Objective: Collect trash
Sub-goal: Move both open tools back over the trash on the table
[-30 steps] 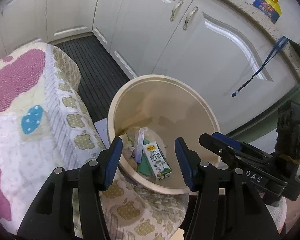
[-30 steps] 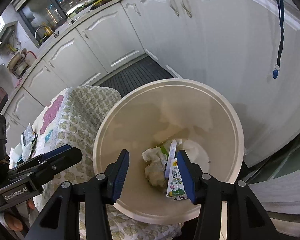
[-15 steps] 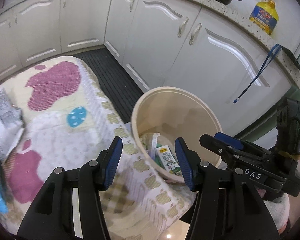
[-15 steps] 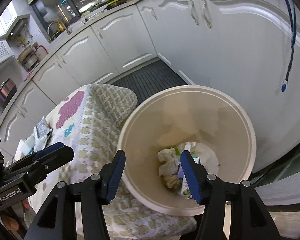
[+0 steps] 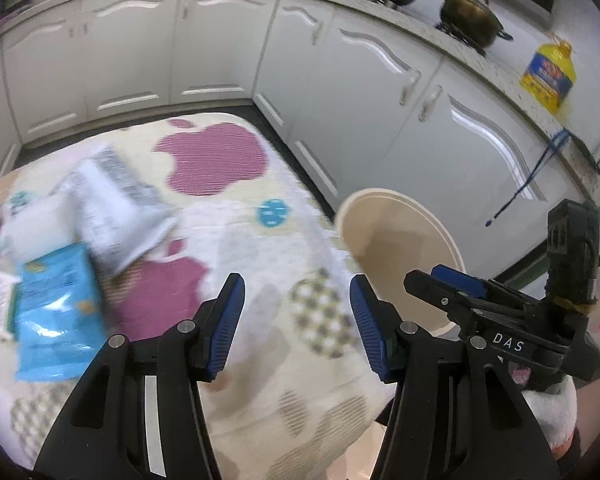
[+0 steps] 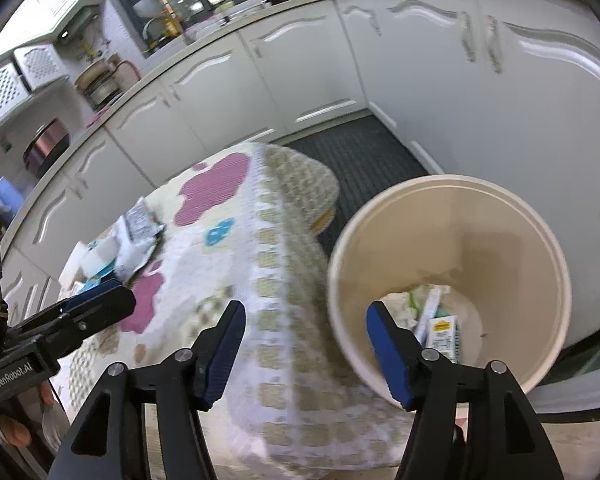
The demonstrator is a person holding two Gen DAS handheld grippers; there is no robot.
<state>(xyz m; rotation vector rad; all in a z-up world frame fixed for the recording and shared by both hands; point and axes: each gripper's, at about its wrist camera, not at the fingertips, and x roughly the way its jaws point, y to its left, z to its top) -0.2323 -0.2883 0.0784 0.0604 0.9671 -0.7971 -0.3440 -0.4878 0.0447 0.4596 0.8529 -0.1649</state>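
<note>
A cream round bin (image 6: 452, 200) stands on the floor right of the table; it also shows in the left wrist view (image 5: 400, 208). Inside lie a milk carton (image 6: 444, 334) and crumpled paper. On the patterned tablecloth (image 5: 260, 248) lie a blue packet (image 5: 56, 312) and a white printed wrapper (image 5: 116, 208), also in the right wrist view (image 6: 138, 236). My left gripper (image 5: 296, 320) is open and empty above the cloth, right of the packet. My right gripper (image 6: 304, 344) is open and empty over the table edge beside the bin.
White kitchen cabinets (image 5: 380, 92) run behind the table and the bin. A yellow oil bottle (image 5: 548, 76) and a pot (image 5: 468, 20) stand on the counter. A dark ribbed mat (image 6: 356, 152) covers the floor between table and cabinets.
Both grippers have swung left, away from over the bin and toward the table. The blue packet and white wrapper have come into the left wrist view. Both stay open.
</note>
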